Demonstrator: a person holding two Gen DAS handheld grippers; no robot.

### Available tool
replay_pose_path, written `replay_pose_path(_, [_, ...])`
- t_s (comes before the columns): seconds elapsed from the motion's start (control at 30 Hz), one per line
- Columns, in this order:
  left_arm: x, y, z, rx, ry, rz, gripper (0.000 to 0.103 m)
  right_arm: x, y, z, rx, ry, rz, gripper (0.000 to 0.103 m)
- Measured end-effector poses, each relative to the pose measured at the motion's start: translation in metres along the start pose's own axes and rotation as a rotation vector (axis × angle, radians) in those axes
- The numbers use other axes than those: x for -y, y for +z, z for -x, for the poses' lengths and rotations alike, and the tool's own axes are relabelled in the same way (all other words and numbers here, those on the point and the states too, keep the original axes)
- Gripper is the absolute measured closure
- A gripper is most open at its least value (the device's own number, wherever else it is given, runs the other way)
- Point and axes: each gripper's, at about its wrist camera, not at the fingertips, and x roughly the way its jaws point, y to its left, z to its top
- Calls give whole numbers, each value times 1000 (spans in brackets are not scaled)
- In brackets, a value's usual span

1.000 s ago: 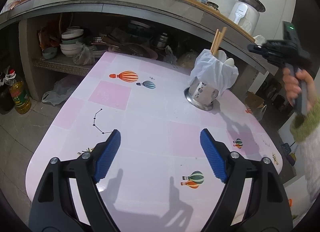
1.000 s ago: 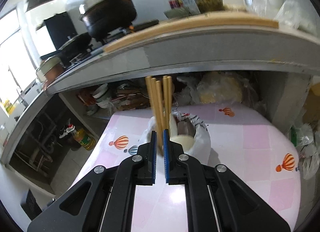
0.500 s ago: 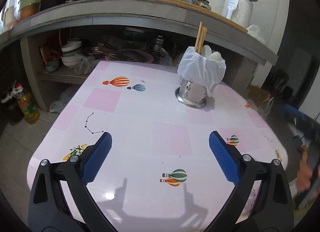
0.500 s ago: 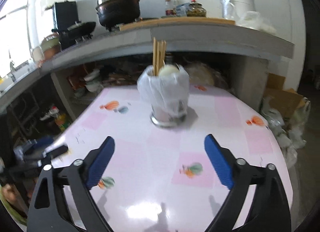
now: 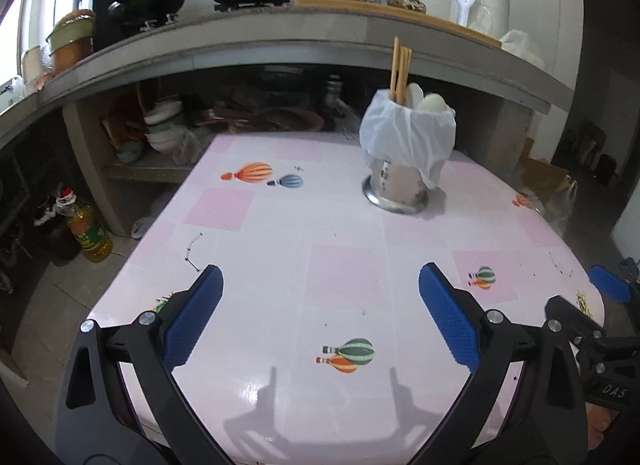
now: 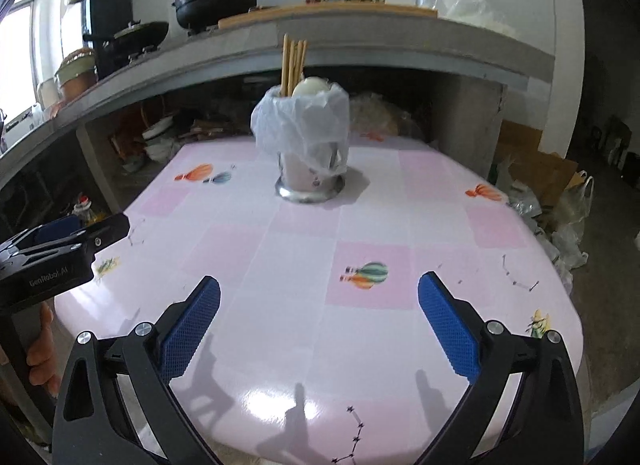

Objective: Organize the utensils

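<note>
Left wrist view: holding the left hand-held gripper [image 5: 320, 269] spread wide above the six o'clock side of the glossy pink-and-white balloon-print table [image 5: 280, 225], having just been opening its jaws, with nothing between the blue pads. Looking toward one o'clock at the shiny steel utensil holder lined with a crumpled white plastic bag [image 5: 400, 185], standing upright well away from both tools. Keeping the pale wooden chopsticks [image 5: 400, 65] and the white rounded spoon [image 5: 432, 103] gathered upright in it, probably so they stay sorted in one place.

Right wrist view: carrying the right hand-held gripper [image 6: 319, 279] equally wide and empty, also having just been opening, and facing the holder at twelve o'clock. Judging the sorting as close to finished, since no loose utensil is showing on the table.

Hiding the lower lengths of the chopsticks and spoon behind the bag. Cutting off the person's left hand [image 6: 40, 353] at nine o'clock. Leaving the shelf clutter under the counter too dim to identify.
</note>
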Motion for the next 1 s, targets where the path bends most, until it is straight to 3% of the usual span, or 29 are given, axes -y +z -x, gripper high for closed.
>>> replay_pose_path(0.33, [10,-1,7,16,110,-64,8,6,1,11,52,-6,-16,6])
replay_pose_path(1.0, [20,7,20,57,107,-54,8,10,4,25,126,-23,-43,6])
